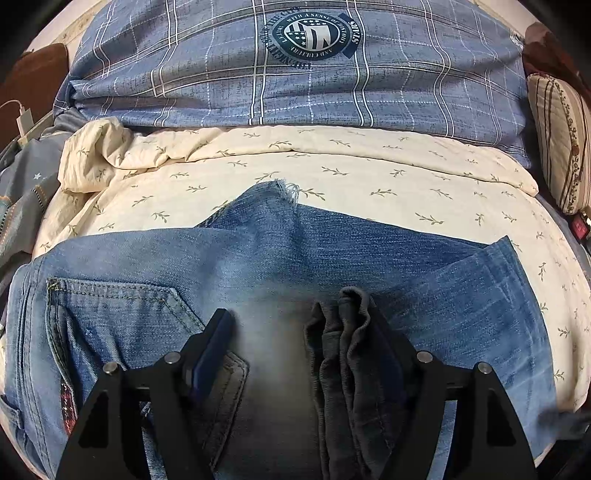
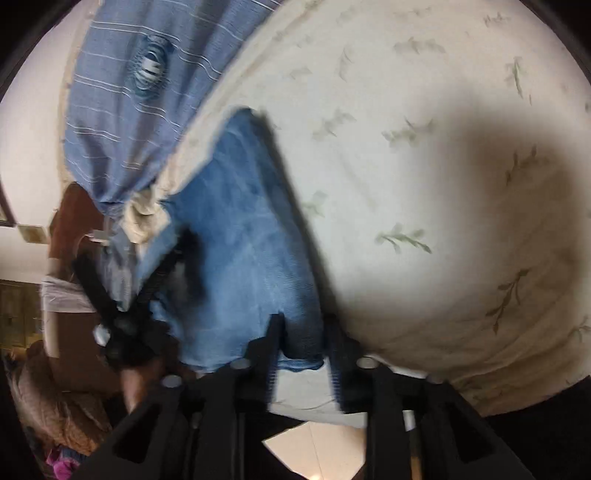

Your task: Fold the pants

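The jeans lie on a cream sheet with little green leaves on it. They are blue and faded pale in the middle. A back pocket shows on the left side of the left wrist view. A frayed leg end pokes up past the top edge of the jeans.

The left gripper points down at the jeans. Its 2 jaws stand wide apart. A bunch of dark grey cloth sits against the right jaw. The left jaw does not touch that bunch, so nothing is pinched. I cannot tell if the grey cloth is part of the jeans.

The right gripper is at the edge of the jeans, and this view is blurry. Its jaws are about half open. A blue fold of the jeans sits between them, close to both jaws. I cannot tell if they squeeze it.

Behind the sheet lies a blue checked blanket with a round badge on it. A striped pillow is at the far right. A white charger is at the far left.
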The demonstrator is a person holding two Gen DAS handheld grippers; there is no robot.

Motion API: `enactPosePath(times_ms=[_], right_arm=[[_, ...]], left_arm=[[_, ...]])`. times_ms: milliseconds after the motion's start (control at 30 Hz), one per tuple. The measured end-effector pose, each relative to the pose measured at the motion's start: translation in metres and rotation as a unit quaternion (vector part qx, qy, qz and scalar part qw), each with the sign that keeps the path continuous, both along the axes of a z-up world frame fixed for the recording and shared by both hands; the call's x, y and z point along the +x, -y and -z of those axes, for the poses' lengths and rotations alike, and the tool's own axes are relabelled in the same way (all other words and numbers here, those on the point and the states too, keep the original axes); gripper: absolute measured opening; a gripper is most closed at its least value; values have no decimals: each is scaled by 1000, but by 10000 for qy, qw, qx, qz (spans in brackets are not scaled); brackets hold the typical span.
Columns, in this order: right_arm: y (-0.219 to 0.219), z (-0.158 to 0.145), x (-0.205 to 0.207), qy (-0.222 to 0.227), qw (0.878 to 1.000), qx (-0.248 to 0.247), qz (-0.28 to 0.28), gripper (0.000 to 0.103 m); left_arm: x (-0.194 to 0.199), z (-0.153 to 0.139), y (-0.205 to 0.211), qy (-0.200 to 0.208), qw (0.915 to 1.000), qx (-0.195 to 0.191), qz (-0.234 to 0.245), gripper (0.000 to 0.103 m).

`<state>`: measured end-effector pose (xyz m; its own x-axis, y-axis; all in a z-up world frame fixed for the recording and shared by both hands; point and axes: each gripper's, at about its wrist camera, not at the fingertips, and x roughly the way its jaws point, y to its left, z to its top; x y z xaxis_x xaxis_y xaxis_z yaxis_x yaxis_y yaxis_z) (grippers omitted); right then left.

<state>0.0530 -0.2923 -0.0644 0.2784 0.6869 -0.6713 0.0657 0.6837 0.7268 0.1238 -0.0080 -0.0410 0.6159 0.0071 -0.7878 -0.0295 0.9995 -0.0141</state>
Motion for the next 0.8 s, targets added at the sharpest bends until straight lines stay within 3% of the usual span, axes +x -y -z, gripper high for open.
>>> enactPosePath(times_ms=[33, 67, 167, 267, 333, 433, 500, 533, 600, 700, 733, 800], right_arm=[[-2, -18, 3, 289, 9995, -107, -69, 73], [-3, -28, 5, 446, 9988, -199, -75, 77], [-6, -55, 31, 954, 9943, -473, -7, 77], [-10, -53, 68, 1096, 9920, -623, -60, 77], [-18, -43, 96, 1053, 9922, -631, -210, 77], [-31, -12, 119, 599, 9964, -501, -338, 76], [-33, -17, 116, 800, 9949, -460, -411, 63], [-37, -20, 114, 778, 9936, -672, -467, 36], [-44, -32, 107, 918, 9894, -994, -520, 20], [-51, -59, 92, 1395, 9818, -1223, -417, 16], [-55, -56, 93, 1386, 9800, -1368, -399, 16], [-52, -26, 105, 892, 9813, -1681, -285, 16]], left_arm=[[0, 0, 0, -10, 10000, -5, -10, 75], [0, 0, 0, -23, 10000, -15, -18, 75], [1, 0, 0, -34, 10000, -11, -12, 75], [1, 1, -1, -43, 10000, -44, 3, 75], [1, 1, -2, -46, 10000, -60, 14, 75], [1, 1, -3, -55, 9999, -82, 42, 75], [2, 2, -4, -78, 9999, -109, 40, 75], [2, 2, -4, -88, 9999, -113, 37, 75], [3, 2, -4, -99, 9999, -113, 28, 75], [3, 2, -3, -105, 9999, -119, 28, 75], [4, 2, -3, -103, 9999, -119, 35, 77], [4, 3, -2, -100, 9999, -116, 44, 78]])
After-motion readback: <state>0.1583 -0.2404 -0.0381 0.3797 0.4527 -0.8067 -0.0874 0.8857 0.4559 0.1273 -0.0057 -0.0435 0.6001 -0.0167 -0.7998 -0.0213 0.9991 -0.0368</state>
